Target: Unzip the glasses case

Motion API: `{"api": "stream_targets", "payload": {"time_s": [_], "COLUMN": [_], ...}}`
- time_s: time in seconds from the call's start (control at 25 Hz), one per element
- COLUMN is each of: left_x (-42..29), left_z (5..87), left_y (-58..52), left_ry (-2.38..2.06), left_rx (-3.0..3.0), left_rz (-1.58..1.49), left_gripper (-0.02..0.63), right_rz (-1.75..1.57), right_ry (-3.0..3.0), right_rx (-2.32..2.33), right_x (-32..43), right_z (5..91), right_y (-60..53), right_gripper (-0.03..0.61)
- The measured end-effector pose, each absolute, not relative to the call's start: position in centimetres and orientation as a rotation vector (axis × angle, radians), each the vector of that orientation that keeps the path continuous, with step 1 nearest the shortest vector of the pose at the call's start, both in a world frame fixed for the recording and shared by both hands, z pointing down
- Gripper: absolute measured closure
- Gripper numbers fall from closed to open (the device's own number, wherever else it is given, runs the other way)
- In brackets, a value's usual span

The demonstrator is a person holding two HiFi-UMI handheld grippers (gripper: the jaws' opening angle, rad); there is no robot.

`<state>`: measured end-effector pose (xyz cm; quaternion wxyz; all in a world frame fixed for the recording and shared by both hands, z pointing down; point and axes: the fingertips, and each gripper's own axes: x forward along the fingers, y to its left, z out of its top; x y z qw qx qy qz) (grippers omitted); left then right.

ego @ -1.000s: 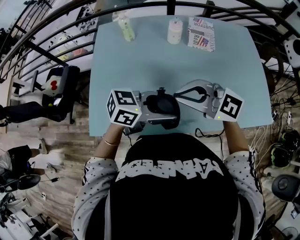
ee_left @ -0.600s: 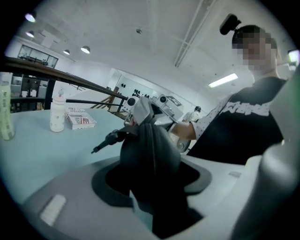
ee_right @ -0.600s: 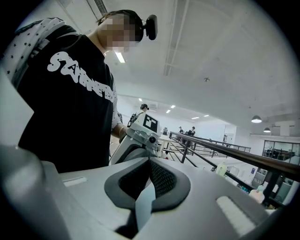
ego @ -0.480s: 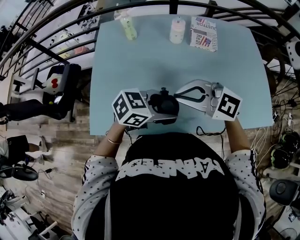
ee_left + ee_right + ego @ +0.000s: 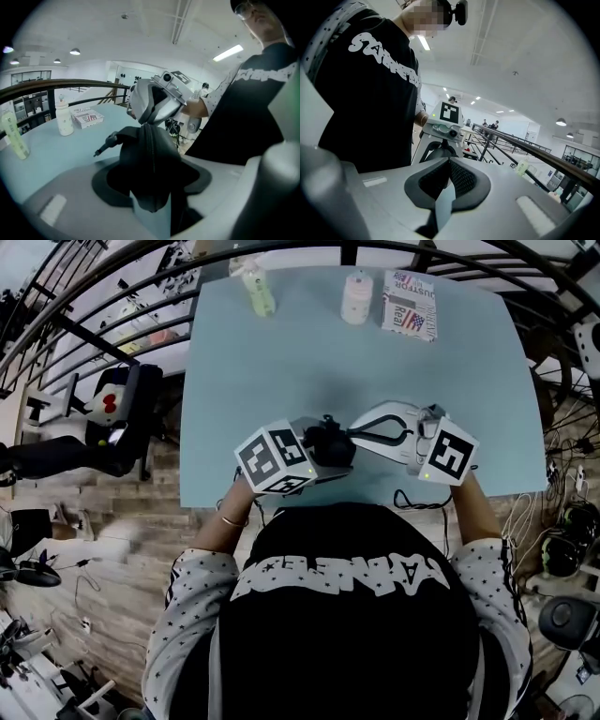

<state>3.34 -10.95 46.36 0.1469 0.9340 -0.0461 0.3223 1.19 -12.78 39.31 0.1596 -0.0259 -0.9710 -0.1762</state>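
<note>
Head view looks down on my two tongs meeting over the near edge of the pale blue table, just in front of my chest. My left tongs are clamped on the black zipped glasses case, which sits off the tabletop between their dark pads. In the left gripper view the case stands on end between the jaws, its zip seam running down the edge that faces the camera, and a small black tab sticks out from its left side.

My right tongs reach in from the right with their jaws together. The right gripper view shows the two ribbed pads meeting at their front. Their tips touch the top end of the case. Whether they pinch the zip pull there I cannot tell.

At the far edge of the table, well apart from the case, stand a pale green bottle, a white plastic bottle and a printed cardboard box with a flag on it.
</note>
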Motion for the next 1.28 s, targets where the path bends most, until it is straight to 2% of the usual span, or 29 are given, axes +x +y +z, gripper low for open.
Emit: {"api": "stream_targets", "payload": {"time_s": [0.28,0.72,0.92,1.12,1.28], "left_x": [3.3,3.1,3.3,3.3,2.8], "left_z": [47.5,47.5,45.6,43.5,41.5], "left_y": [-10.9,-11.2,-11.8,-12.5,-13.2], "left_ry": [-0.153,-0.191,-0.24,-0.291,-0.365], "left_rx": [2.708,2.728,2.778,2.809,2.829], "left_rz": [1.05,1.022,0.824,0.603,0.405], "left_gripper": [0.614,0.614,0.614,0.614,0.614], "right_rz": [-0.552,-0.534,-0.467,-0.296,-0.265], "right_ry": [-2.712,-2.752,-2.883,-2.996,-3.054], "right_rx": [-0.09,-0.015,0.071,0.219,0.345], "right_x": [0.9,0.7,0.9,1.4,2.1], "right_z": [39.9,39.7,38.1,37.0,36.4], "right_y": [-12.4,-12.7,-13.5,-14.6,-15.7], "right_gripper": [0.569,0.565,0.538,0.538,0.572]}}
